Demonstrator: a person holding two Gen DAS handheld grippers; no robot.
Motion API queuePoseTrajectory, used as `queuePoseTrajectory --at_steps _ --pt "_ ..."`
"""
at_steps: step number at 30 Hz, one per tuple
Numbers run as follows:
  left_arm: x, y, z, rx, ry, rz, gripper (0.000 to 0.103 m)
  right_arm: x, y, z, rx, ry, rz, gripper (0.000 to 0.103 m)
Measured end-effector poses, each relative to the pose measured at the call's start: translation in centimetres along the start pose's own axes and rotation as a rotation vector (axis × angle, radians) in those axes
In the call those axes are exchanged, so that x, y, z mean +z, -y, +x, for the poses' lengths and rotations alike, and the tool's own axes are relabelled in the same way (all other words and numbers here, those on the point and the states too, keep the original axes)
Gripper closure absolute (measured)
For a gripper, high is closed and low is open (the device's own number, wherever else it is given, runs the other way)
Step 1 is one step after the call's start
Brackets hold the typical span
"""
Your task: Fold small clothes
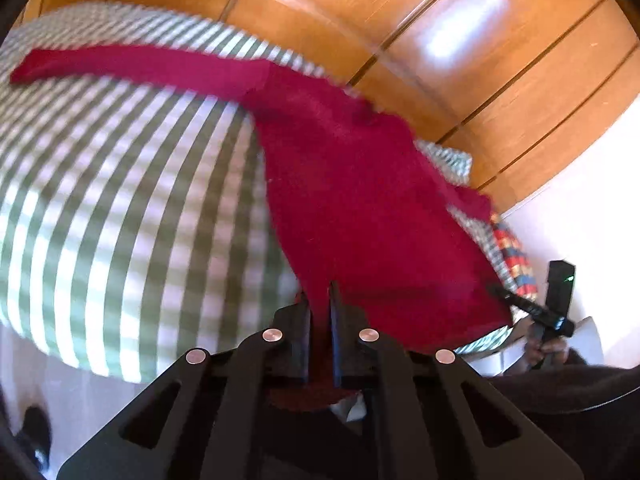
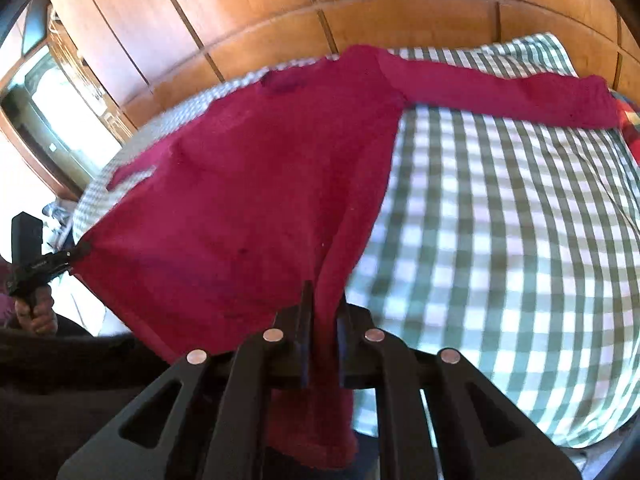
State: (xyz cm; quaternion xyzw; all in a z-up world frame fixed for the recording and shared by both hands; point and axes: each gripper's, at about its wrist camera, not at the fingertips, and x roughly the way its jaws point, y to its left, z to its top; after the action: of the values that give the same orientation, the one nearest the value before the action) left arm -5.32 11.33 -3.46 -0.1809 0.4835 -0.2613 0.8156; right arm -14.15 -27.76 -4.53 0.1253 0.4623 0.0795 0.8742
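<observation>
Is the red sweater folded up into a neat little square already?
No, the red sweater lies spread out on the checked bedcover, with one long sleeve stretched out to the side.

Bright daylight is glaring off the glossy orange-brown wooden wall panels (image 1: 460, 40); motion blur is smearing both views, fisheye curving their edges.

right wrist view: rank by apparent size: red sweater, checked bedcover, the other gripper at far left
1. checked bedcover and red sweater: too close to call; the sweater hides part of the cover, and its hem is right at the lens.
2. left gripper: by far the smallest, seen farther off, clamped on the hem's other corner.
</observation>
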Motion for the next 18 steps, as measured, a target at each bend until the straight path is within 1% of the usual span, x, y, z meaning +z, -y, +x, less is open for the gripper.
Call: queuePoseTrajectory --at_steps 1,2,3,4,5,6,7,8,9,10,12,14,16,18 --pt "-0.8 -0.7 0.8 0.026 -0.046 -0.013 0.097 -0.7 0.4 0.8 -0.017 -0.038 0.002 0.095" --pt "-1.2 -0.9 1.4 0.057 -0.076 -0.021 0.097 -1.3 0.6 1.5 -0.036 -0.069 -0.001 0.095" --pt "-1.5 -1.3 2.2 0.11 -0.106 -0.026 0.098 -1.7 0.6 2.1 -0.054 -0.093 -0.006 0.095" --pt "-1.9 -1.9 2.9 0.164 -0.144 -0.033 0.098 -2.0 0.7 2.6 -0.066 -0.109 -0.01 0.095" --pt "-2.2 -2.8 3.4 0.192 -0.183 -0.064 0.098 -2.3 0.7 3.0 -0.07 -0.113 -0.01 0.095" --pt "-2.2 -3.4 3.1 0.202 -0.183 -0.094 0.098 -2.2 0.7 3.1 -0.074 -0.112 -0.01 0.092" --pt "-2.0 -3.6 2.4 0.205 -0.168 -0.102 0.098 -2.0 0.5 3.0 -0.075 -0.117 -0.018 0.087" --pt "-1.7 -3.5 1.5 0.207 -0.137 -0.096 0.098 -1.8 0.4 2.9 -0.08 -0.121 -0.031 0.07" --pt "-1.4 -3.3 0.4 0.199 -0.097 -0.09 0.098 -1.5 0.2 2.5 -0.092 -0.119 -0.048 0.039" --pt "-0.6 -3.0 -0.8 0.177 -0.045 -0.083 0.098 -1.3 -0.1 2.2 -0.094 -0.109 -0.051 0.032" --pt "0.6 -2.0 -1.7 0.161 0.018 -0.058 0.098 0.1 -0.1 1.3 -0.093 -0.061 -0.05 0.032" --pt "2.6 0.1 -1.6 0.149 0.079 0.02 0.098 1.9 -0.7 0.8 -0.084 -0.004 -0.057 0.032" --pt "4.2 1.4 -0.5 0.132 0.109 0.055 0.098 3.7 -1.5 1.5 -0.062 0.037 -0.06 0.03" --pt "5.6 3.4 1.0 0.108 0.126 0.103 0.098 5.9 -2.1 3.2 -0.043 0.074 -0.038 0.03"
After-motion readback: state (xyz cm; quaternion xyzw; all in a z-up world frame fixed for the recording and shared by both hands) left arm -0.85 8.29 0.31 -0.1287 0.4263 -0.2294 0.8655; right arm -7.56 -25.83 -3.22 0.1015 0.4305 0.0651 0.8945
